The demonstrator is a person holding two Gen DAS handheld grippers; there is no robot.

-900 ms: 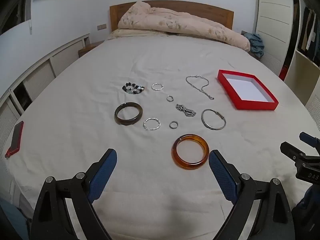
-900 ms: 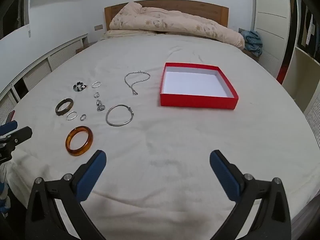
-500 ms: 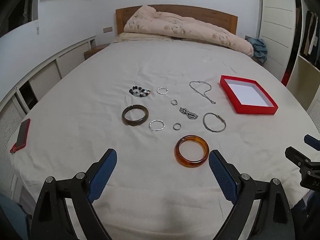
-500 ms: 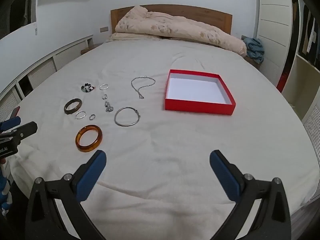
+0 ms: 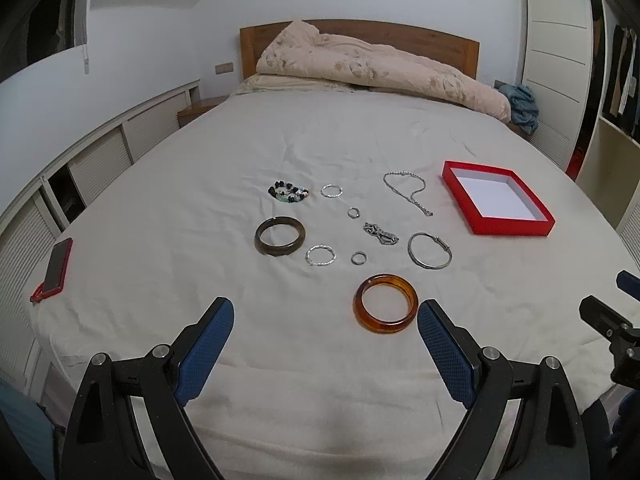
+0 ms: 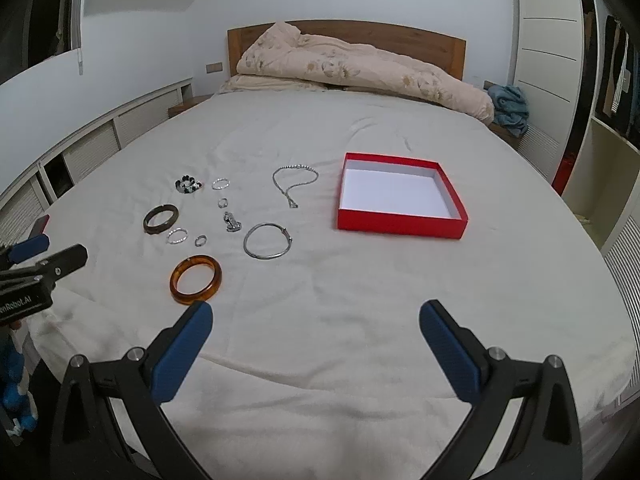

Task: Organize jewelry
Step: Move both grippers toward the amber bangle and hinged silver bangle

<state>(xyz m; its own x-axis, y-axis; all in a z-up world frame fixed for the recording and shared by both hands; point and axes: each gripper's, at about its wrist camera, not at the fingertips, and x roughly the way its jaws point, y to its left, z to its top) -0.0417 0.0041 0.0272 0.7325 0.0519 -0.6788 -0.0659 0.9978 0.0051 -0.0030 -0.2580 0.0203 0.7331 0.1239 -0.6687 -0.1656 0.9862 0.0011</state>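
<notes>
The jewelry lay spread on the white bed sheet (image 5: 200, 184), left of a red box (image 5: 516, 227) that sat open and face up, its white floor bare and its long axis running near-to-far. Nearest was an amber bangle (image 5: 385, 303), lying flat. Beyond it sat a small ring (image 5: 359, 258), a twisted silver hoop (image 5: 320, 256) and a dark bangle (image 5: 280, 236) to the left, and a thin silver bangle (image 5: 429, 250) to the right, clasp at its far right. Farther off were a crumpled chain (image 5: 381, 233), another small ring (image 5: 353, 213), a silver hoop (image 5: 331, 191), a beaded bracelet (image 5: 288, 193) and a necklace (image 5: 408, 190) — its loop far, its tail trailing near and right.

The left gripper (image 5: 325, 320) hovered at the near edge, jaws spread wide, holding nothing; the amber bangle lay just inside its right finger. The right gripper (image 6: 316, 322) was likewise wide apart and empty — box ahead to its right. A red-cased phone (image 5: 56, 266) lay at the far left edge.
</notes>
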